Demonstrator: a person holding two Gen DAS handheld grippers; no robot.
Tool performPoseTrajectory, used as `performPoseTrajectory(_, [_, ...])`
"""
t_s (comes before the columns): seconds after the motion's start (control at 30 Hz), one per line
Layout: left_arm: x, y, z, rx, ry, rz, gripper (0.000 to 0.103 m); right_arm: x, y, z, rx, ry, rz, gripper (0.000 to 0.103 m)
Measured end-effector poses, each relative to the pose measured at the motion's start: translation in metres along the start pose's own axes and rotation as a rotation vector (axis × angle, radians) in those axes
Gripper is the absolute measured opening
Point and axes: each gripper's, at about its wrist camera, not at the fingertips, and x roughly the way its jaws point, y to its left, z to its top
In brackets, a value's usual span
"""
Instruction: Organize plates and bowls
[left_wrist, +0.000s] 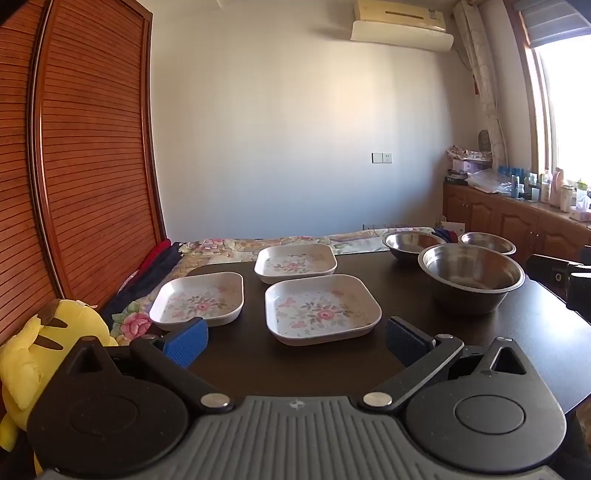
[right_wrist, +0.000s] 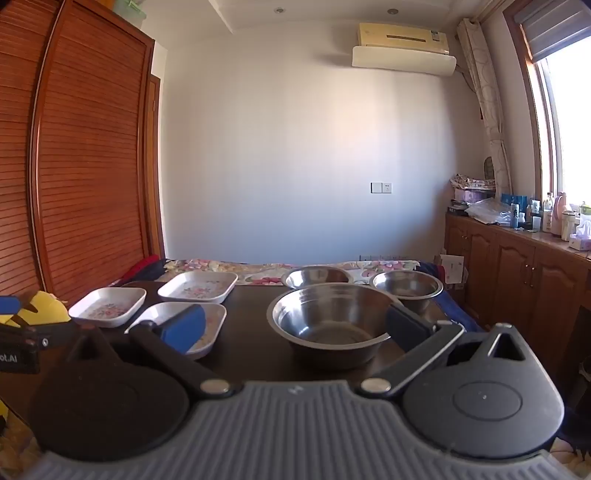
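On the dark table (left_wrist: 424, 314), seen from the left wrist camera, three square flowered plates sit in a loose triangle: the near plate (left_wrist: 322, 310) is right in front, the left plate (left_wrist: 199, 300) is just beside it, and the far plate (left_wrist: 295, 263) is behind them both. None of them overlap. Off to the right there are three steel bowls, a big bowl (left_wrist: 471, 278) nearest, then a far left bowl (left_wrist: 412, 243) and a far right bowl (left_wrist: 487, 242) close behind it. The left gripper (left_wrist: 297, 338) hangs over the near edge of the table with its blue fingers (left_wrist: 186, 341) spread wide, nothing between them, pointing at the near plate. A yellow plush toy (left_wrist: 33, 354) sits at the far left, next to a flowered bedspread (left_wrist: 221, 248).

From the right wrist camera, same table (right_wrist: 251, 354), but now the big bowl (right_wrist: 332, 321) is dead ahead. The right gripper (right_wrist: 295, 326) is also wide open and holding nothing; its right finger (right_wrist: 406, 326) overlaps the bowl's rim in the view, can't tell if it's actually touching. The two smaller bowls (right_wrist: 406, 286) sit behind. The plates (right_wrist: 109, 304) are grouped on the left, and the left finger covers part of the nearest one.
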Motion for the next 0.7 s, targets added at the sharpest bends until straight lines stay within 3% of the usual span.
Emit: performPoseTrajectory(0.7, [-0.0015, -0.0017, -0.0016, 0.013, 0.001, 0.002, 0.103, 0.0005, -0.0053, -0.0024, 0.011, 0.006, -0.005, 0.103])
